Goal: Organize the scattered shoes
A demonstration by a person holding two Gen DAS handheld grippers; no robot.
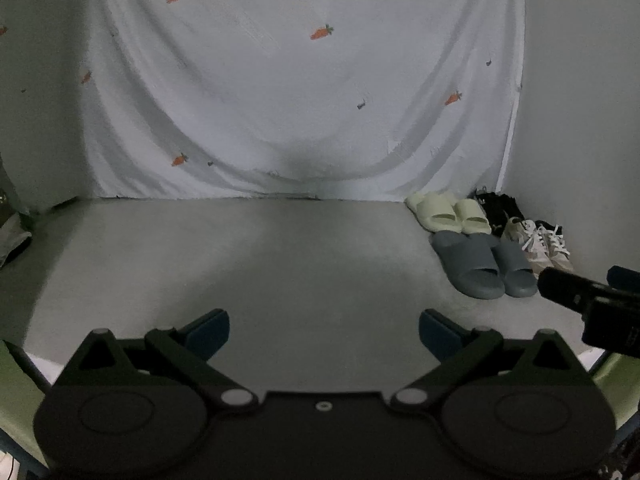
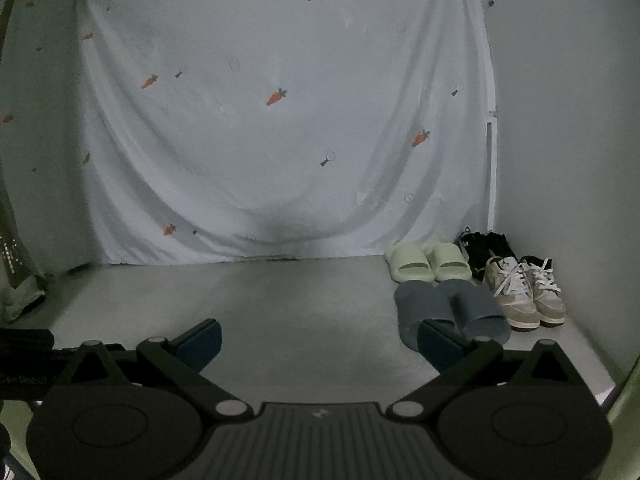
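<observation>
Four pairs already grouped far right by wall corner: green slippers (image 2: 428, 266), blue slippers (image 2: 448, 310), sneakers (image 2: 524, 292), black shoes (image 2: 486, 248). Left gripper (image 1: 324, 334), right gripper (image 2: 320, 344) spread wide, empty; sorting likely finished.

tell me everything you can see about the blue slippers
The blue slippers are a matched pair of grey-blue slides with a wide band over the foot and an open toe, looking like soft moulded foam. They lie flat on the grey floor, side by side and touching, toes toward the camera. They sit directly in front of the pale green slippers, with the white laced sneakers on their right. Nothing grips them.
</observation>
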